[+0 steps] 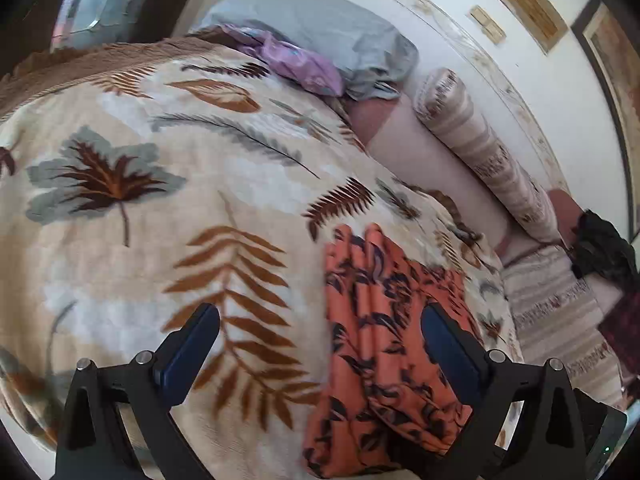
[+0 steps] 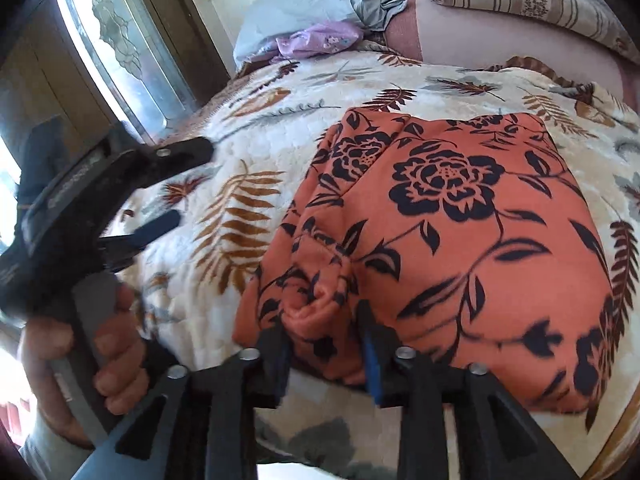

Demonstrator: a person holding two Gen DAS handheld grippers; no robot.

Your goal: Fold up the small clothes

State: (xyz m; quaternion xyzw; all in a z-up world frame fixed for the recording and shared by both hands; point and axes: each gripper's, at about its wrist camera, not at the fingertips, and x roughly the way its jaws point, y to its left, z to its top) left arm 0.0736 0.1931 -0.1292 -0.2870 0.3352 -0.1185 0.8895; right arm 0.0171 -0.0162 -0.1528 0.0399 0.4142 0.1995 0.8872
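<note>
We see an orange garment (image 2: 460, 240) with black flowers, on a cream blanket (image 1: 160, 200) with brown leaves.

Wide bare stretch of leaf-print blanket (image 1: 140, 208) to my left, free passage there. Orange floral garment (image 2: 460, 248) fills the right side, a bunched fold between my right gripper's (image 2: 326, 344) parted fingers. Far edge blocked: lilac cloth (image 1: 296, 60), grey pillow (image 1: 320, 28), striped bolster (image 1: 480, 148). Left gripper (image 2: 188, 184) crowds the window side.
</note>
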